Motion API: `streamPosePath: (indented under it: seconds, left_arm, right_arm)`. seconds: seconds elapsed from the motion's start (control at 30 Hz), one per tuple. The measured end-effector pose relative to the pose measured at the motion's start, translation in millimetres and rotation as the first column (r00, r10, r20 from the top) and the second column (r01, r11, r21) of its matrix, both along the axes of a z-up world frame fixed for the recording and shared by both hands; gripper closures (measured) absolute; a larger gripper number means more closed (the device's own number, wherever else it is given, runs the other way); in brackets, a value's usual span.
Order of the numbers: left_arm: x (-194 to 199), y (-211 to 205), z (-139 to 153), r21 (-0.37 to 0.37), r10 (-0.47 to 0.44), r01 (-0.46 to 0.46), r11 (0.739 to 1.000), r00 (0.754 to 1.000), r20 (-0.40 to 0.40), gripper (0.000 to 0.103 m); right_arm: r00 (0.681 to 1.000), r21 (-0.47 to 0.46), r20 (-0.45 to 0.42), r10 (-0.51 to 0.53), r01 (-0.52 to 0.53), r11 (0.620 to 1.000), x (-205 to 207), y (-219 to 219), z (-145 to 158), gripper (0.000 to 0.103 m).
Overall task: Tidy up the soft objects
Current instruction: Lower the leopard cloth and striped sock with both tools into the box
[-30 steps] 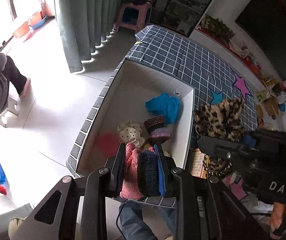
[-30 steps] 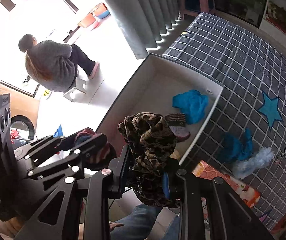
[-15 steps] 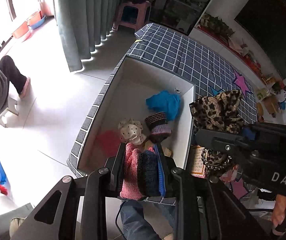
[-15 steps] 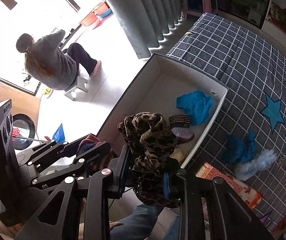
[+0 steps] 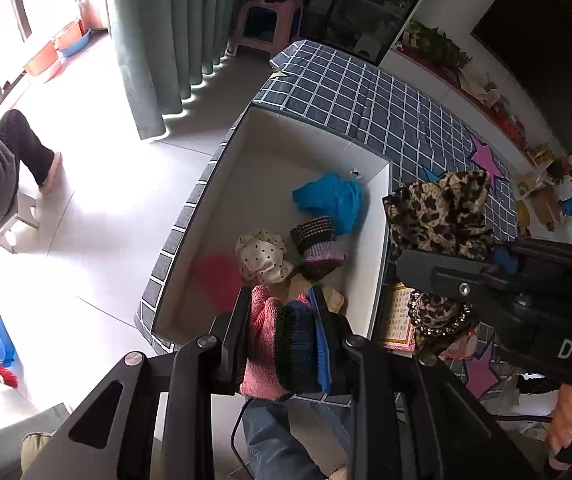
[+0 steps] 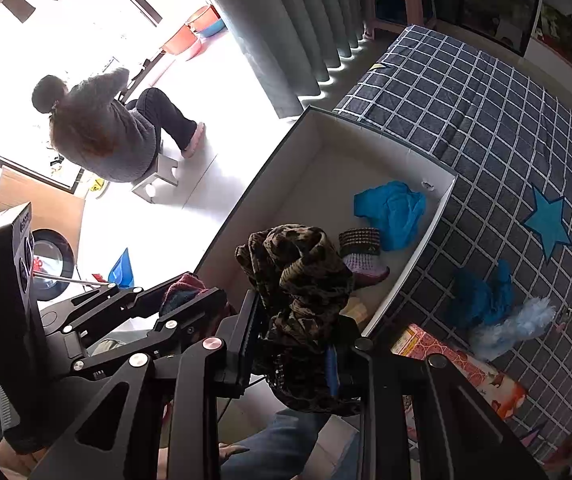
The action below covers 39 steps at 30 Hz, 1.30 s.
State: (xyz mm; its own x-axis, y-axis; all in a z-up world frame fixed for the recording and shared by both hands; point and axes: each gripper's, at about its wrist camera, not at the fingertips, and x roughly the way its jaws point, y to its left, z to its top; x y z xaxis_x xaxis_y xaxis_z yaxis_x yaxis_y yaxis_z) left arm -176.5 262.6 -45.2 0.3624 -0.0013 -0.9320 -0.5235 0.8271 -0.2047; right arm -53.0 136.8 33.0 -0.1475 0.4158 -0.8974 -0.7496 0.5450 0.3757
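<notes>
My left gripper [image 5: 282, 312] is shut on a pink and dark blue knitted piece [image 5: 282, 344], held above the near end of a white open box [image 5: 246, 152]. My right gripper [image 6: 297, 316] is shut on a bunched leopard-print cloth [image 6: 297, 276], which also shows in the left wrist view as leopard cloth [image 5: 441, 212] beside the box's right wall. Inside the box lie a blue cloth [image 5: 331, 200], a striped knitted bootie [image 5: 317, 240], a dotted cream cloth [image 5: 262, 256] and a red piece [image 5: 218, 276].
The box sits on a dark checked mat [image 6: 485, 112] with star shapes. On the mat lie a blue fluffy item [image 6: 481, 292], a pale blue fluffy item [image 6: 513, 324] and a printed book [image 6: 461, 364]. A person [image 6: 102, 136] sits on a stool by the window; green curtains [image 5: 166, 40] hang behind.
Both grippers stay shut on their cloths and hold nearly still. In the left wrist view the leopard cloth has edged upward. The seated person has raised an arm.
</notes>
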Motion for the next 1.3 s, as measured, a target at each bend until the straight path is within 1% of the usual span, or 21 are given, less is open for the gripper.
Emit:
streamPosePath:
  seconds: [0.47, 0.87, 1.3]
  left_arm:
    - [3.0, -5.9, -2.5, 0.001, -0.013, 0.013, 1.0, 1.0, -0.015, 0.074]
    - [7.3, -6.1, -8.7, 0.003, -0.008, 0.008, 1.0, 0.999, -0.035, 0.074]
    - [10.9, -5.6, -15.7, 0.01, -0.008, 0.009, 1.0, 0.997, -0.074, 0.074]
  right_arm:
    - [1.0, 0.0, -0.005, 0.0, 0.0, 1.0, -2.7, -2.5, -0.2, 0.074]
    - [1.0, 0.005, -0.02, -0.016, 0.016, 1.0, 5.6, -7.1, -3.7, 0.074]
    - [0.999, 0.012, -0.04, -0.021, 0.021, 1.0, 10.8, -10.1, -7.1, 0.074]
